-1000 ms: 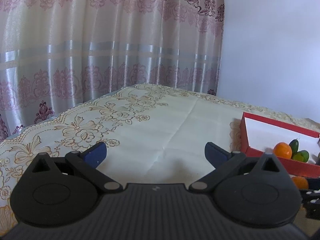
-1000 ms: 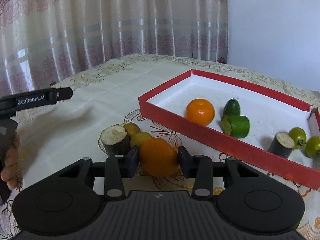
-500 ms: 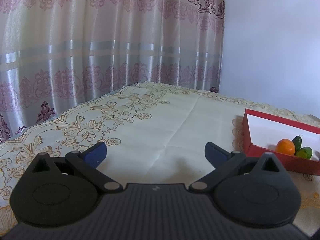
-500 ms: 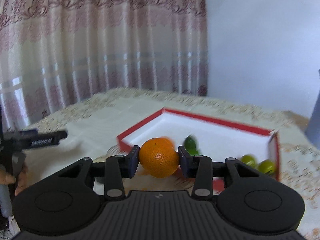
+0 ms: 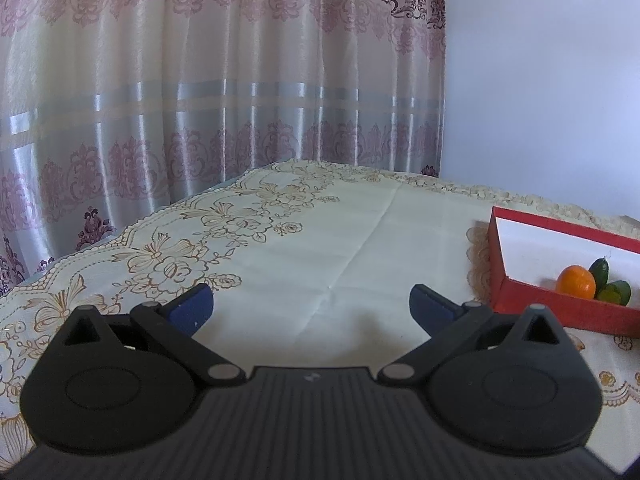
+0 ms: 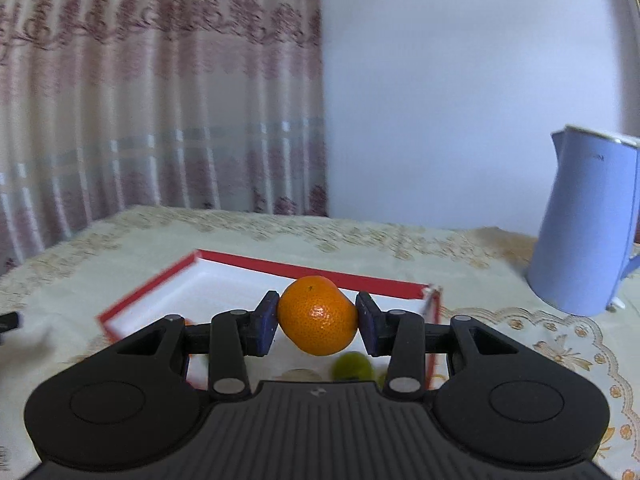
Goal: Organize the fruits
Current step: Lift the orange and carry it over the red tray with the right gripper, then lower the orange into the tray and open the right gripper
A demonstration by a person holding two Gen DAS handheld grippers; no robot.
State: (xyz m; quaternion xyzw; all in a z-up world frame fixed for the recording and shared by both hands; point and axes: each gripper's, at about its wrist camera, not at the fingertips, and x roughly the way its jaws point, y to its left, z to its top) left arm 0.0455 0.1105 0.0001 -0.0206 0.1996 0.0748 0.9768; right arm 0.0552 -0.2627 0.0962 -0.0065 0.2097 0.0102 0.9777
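Observation:
My right gripper (image 6: 317, 322) is shut on an orange tangerine (image 6: 316, 314), held in the air above the red box (image 6: 240, 264) with the white inside. A green fruit (image 6: 353, 366) shows blurred in the box just below the tangerine. In the left wrist view the same red box (image 5: 532, 300) lies at the right, holding another tangerine (image 5: 576, 280) and two green fruits (image 5: 612, 292). My left gripper (image 5: 310, 306) hangs open over bare tablecloth, well left of the box, with nothing between its blue pads.
A pale blue kettle (image 6: 588, 220) stands on the table right of the box. The floral tablecloth (image 5: 280, 240) covers the table, with a patterned curtain (image 5: 200, 80) and a plain wall behind. A dark tip of the other gripper (image 6: 8, 322) shows at the far left.
My right gripper lifted the tangerine off the tablecloth and carried it up and rightward over the red box, so the kettle came into view. The left gripper stayed put.

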